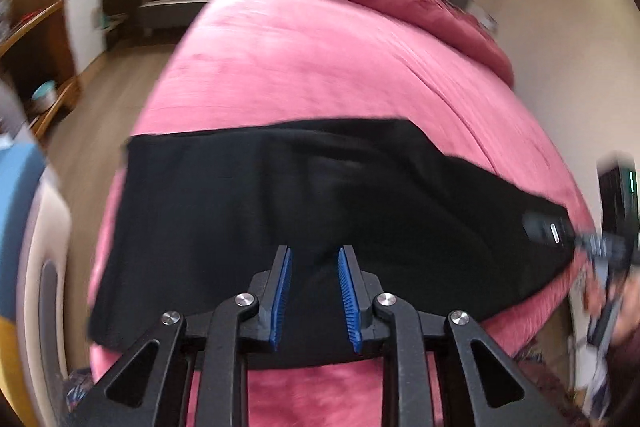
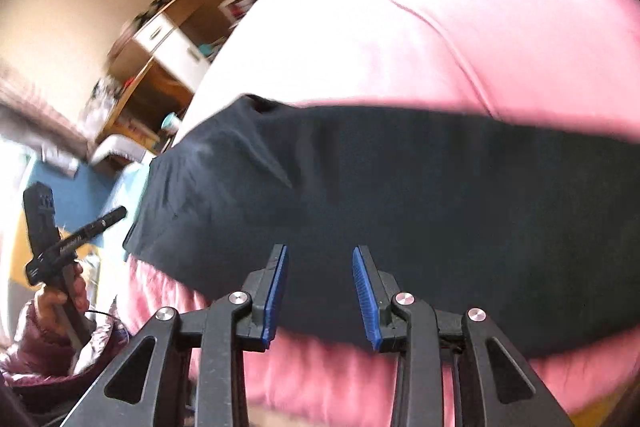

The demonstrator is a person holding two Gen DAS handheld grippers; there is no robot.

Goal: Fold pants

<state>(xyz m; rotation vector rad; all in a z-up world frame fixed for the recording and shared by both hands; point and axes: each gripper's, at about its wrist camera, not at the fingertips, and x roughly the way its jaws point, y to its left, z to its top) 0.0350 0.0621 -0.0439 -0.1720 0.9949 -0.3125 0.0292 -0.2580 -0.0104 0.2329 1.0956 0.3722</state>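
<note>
Two grippers hang above a bed, and both are held apart with nothing between the blue ribbed pads. The left gripper [image 1: 315,255] has black angular arms with round silver rivets, and its jaws stand at a narrow to middle gap. Under it the pants [image 1: 312,211] lie as one long black band across the near part of the bed [image 1: 304,67], flat and matte, with soft shallow creases. The bed cover is pink and looks plush, a little fuzzy at the near edge. At the far end a heap of the same pink cloth is bunched into folds. A small label [image 1: 546,229] with a pale mark sits on the right end of the pants.

In the right wrist view the right gripper [image 2: 320,255] is opened a bit wider, also empty, above the near edge of the pants [image 2: 400,207]. The left end of the cloth there hangs over the bed side and shows a pointed fold. Motion blur softens both pictures.
</note>
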